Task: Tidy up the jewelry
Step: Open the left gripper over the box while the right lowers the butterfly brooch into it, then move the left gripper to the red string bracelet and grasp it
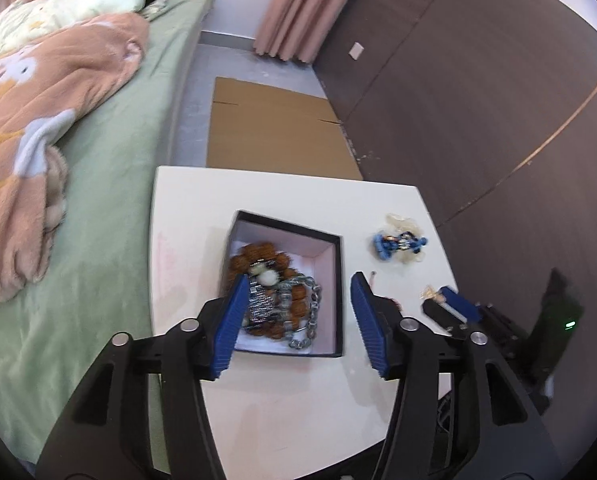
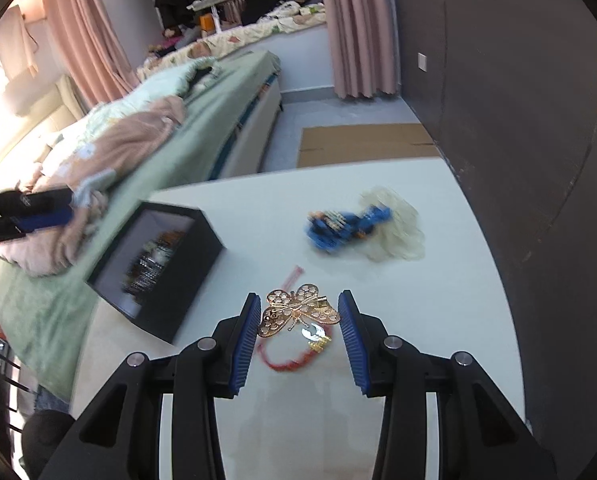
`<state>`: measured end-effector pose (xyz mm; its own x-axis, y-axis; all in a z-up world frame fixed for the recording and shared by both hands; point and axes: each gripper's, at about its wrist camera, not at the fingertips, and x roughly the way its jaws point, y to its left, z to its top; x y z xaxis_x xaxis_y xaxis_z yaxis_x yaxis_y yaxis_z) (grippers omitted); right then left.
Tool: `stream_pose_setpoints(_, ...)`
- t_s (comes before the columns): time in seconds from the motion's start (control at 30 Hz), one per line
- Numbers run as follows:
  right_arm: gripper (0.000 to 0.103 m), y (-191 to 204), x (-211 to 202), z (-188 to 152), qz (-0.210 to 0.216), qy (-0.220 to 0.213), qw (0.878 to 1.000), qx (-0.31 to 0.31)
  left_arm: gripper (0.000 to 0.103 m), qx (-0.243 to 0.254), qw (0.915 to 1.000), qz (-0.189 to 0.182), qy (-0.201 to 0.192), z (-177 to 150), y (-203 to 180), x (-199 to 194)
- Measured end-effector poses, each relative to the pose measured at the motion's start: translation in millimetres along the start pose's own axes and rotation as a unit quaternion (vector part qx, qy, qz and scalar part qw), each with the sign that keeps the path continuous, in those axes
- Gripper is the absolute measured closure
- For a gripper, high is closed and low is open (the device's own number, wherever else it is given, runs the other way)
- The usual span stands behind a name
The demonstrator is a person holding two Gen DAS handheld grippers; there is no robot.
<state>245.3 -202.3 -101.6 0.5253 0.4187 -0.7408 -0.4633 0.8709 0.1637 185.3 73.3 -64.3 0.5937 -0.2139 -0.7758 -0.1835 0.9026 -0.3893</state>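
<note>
A black box (image 1: 338, 280) with a pale lining sits on the white table (image 1: 186, 208). It holds a brown bead bracelet (image 1: 258, 256) and a silver chain (image 1: 314, 312). My left gripper (image 1: 298, 316) is open and empty above the box. In the right wrist view the box (image 2: 190, 264) stands at the left. My right gripper (image 2: 298, 328) holds a gold butterfly clip (image 2: 294, 310) between its blue pads, above a red cord bracelet (image 2: 294, 362). A blue beaded piece (image 2: 338, 226) lies on a clear pouch (image 2: 398, 232) further back; it also shows in the left wrist view (image 1: 398, 242).
A bed with a green sheet (image 1: 110, 168) and a pink blanket (image 1: 38, 120) runs along the table's left side. Flat cardboard (image 1: 274, 128) lies on the floor beyond the table. A dark wall (image 1: 478, 100) stands to the right.
</note>
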Motion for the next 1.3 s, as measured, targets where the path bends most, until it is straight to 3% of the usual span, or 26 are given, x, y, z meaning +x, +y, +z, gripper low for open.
stream_pose_setpoints(0.07,0.063,12,-2,10,0.014,-0.004,1.0,-0.008,0.034,-0.007,1.0,0.001,-0.005,-2,7,-4)
stream_pose_setpoints(0.37,0.063,70,0,46,0.059,-0.012,0.997,-0.039,0.019,-0.03,0.999,0.012,-0.03,-10,35,-26)
stream_pose_setpoints(0.63,0.061,106,13,72,0.095,-0.012,0.994,-0.051,0.015,-0.045,0.9979,0.018,-0.042,-13,50,-38)
stream_pose_setpoints(0.67,0.042,108,16,74,0.095,-0.009,0.994,-0.053,0.015,-0.046,0.9978,0.02,-0.042,-13,51,-39)
stream_pose_setpoints(0.7,0.015,110,15,76,0.081,-0.015,0.995,-0.052,0.013,-0.046,0.9978,0.02,-0.043,-13,51,-40)
stream_pose_setpoints(0.73,0.009,110,11,76,0.075,-0.029,0.995,-0.053,0.01,-0.045,0.9977,0.021,-0.045,-14,51,-41)
stream_pose_setpoints(1.3,0.008,12,-32,44,0.042,-0.025,0.998,0.044,0.009,-0.014,0.9993,0.005,-0.035,-17,6,-23)
